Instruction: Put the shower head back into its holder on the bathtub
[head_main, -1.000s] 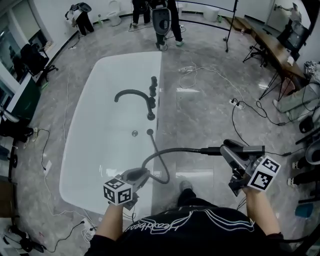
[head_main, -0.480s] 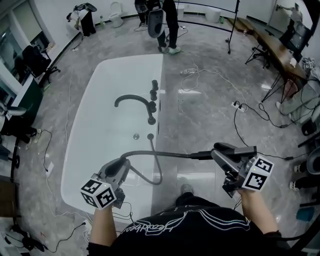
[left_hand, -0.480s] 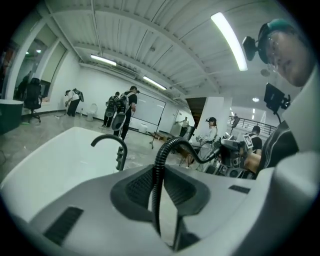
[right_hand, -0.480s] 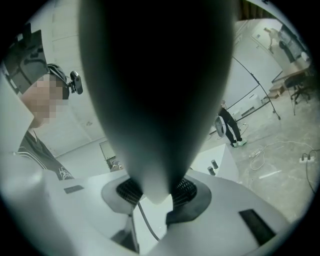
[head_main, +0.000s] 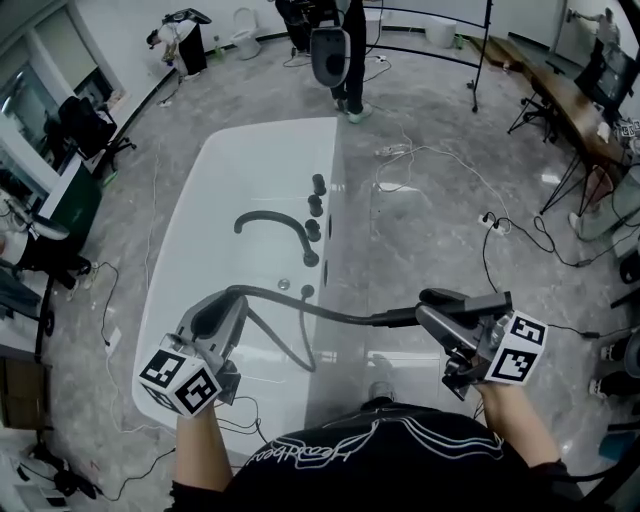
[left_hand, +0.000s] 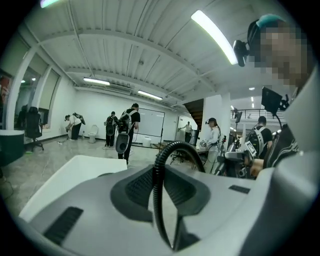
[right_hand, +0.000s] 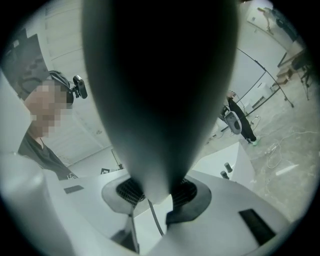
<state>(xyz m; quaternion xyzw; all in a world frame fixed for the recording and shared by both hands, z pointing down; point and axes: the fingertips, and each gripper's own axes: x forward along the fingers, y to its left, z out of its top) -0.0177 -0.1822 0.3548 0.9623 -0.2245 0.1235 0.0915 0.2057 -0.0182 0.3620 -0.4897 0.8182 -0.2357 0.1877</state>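
**Item 1: shower head** (head_main: 470, 298). Dark, long-bodied. It is held off the bathtub (head_main: 225, 165), out past its right rim near the near right corner, above the grey floor (head_main: 430, 220). It is not seated in any fitting. In your right gripper view its body rises from between the pads and fills most of the picture.

**Item 2: right tool** (head_main: 437, 312). In your right hand. The jaws stand wide and are clamped on the shower head's lower end, one pad on each side.

**Item 3: hose** (head_main: 300, 302). Dark and ribbed. It leaves the shower head, crosses leftward over the right rim and passes through your left tool. From there it drops in a loop inside the tub and climbs to a fitting on the right rim.

**Item 4: left tool** (head_main: 215, 312). In your left hand, raised over the near half of the tub. The jaws are narrow and closed on the hose, which arches up between the pads in your left gripper view.

**Item 5: bathtub.** White, long axis running away from you.

**Item 6: spout** (head_main: 270, 220). Dark and curved, it reaches in from the right rim.

**Item 7: knobs** (head_main: 316, 205). A row of dark knobs along the right rim beyond the spout's base. Which rim fitting is the holder cannot be told.

**Item 8: cables** (head_main: 430, 160). Loose on the floor to the right of the tub.
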